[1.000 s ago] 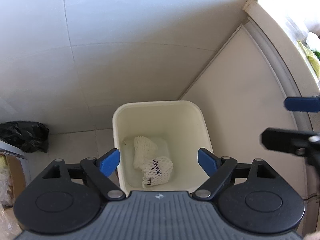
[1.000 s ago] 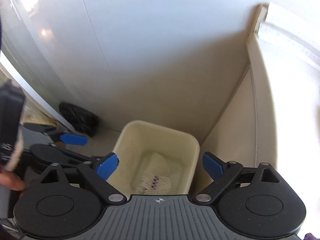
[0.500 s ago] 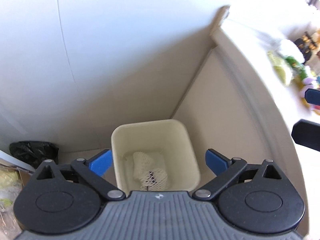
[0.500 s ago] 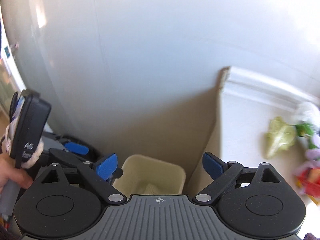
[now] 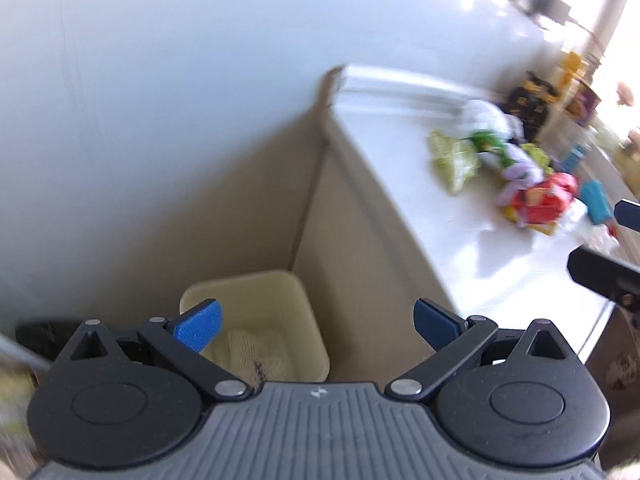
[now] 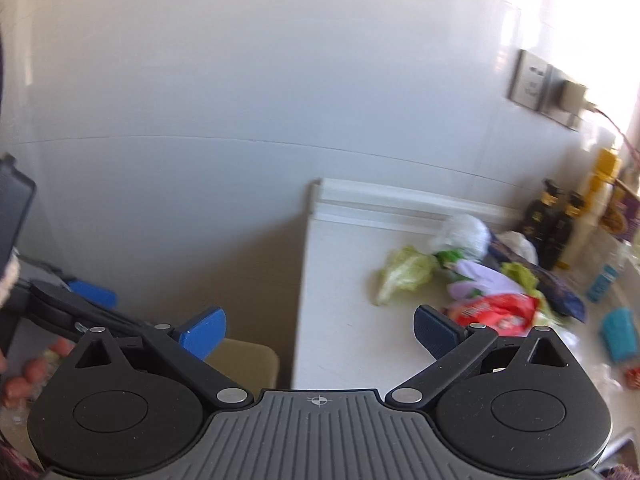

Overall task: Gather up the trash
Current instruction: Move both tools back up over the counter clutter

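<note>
Nearby, dark bottles (image 6: 554, 220) stand behind the wrapper pile (image 6: 492, 304).

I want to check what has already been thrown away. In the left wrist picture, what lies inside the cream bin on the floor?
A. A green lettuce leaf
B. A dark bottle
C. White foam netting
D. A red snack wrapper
C: white foam netting lies at the bottom of the cream bin, while the red wrapper and the lettuce leaf are up on the white counter.
</note>
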`<state>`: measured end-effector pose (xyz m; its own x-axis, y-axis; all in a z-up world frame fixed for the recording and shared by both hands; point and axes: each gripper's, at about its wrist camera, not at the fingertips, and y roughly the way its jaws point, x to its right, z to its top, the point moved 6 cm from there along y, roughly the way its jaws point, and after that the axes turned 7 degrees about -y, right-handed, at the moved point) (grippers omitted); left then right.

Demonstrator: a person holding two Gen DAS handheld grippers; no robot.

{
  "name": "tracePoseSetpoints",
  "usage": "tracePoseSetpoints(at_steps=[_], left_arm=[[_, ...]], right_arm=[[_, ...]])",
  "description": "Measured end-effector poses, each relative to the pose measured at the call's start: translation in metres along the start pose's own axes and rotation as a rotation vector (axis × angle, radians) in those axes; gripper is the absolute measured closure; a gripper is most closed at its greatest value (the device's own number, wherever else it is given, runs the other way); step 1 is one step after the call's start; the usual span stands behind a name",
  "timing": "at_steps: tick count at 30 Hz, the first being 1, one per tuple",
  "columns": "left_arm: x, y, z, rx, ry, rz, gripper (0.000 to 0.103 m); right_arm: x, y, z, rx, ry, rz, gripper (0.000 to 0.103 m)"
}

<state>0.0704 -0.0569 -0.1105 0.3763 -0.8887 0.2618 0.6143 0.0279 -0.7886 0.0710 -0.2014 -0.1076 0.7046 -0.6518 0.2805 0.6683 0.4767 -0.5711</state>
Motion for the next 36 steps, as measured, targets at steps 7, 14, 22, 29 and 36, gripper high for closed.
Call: tracePoseSetpoints(at_steps=[7,14,22,29,36], left_arm=[[0.034,-0.014,0.022,0.066,0.086,-0.05,0.001],[0.068,-0.002,0.039,0.085,0.184,-0.082,0.001],[0.112,0.024,0.08,0.16,0.257,-0.177,0.001],[0.164,0.062,0.115,0.176,0.254,-0.245,0.001],[0.211,0.098,0.135,0.169,0.332,-0.251,0.003]], right_arm=[[0.034,-0.022,-0.013,0.019,0.019,-0.105,0.0],[0.07,-0.014,-0.018,0.032,0.019,-0.135,0.0],[0.128,0.007,-0.026,0.077,0.052,-0.136,0.0],[0.18,0.037,-0.043,0.046,0.038,-0.143,0.0],[0.222,0.066,-0.075,-0.009,0.045,-0.116,0.0]])
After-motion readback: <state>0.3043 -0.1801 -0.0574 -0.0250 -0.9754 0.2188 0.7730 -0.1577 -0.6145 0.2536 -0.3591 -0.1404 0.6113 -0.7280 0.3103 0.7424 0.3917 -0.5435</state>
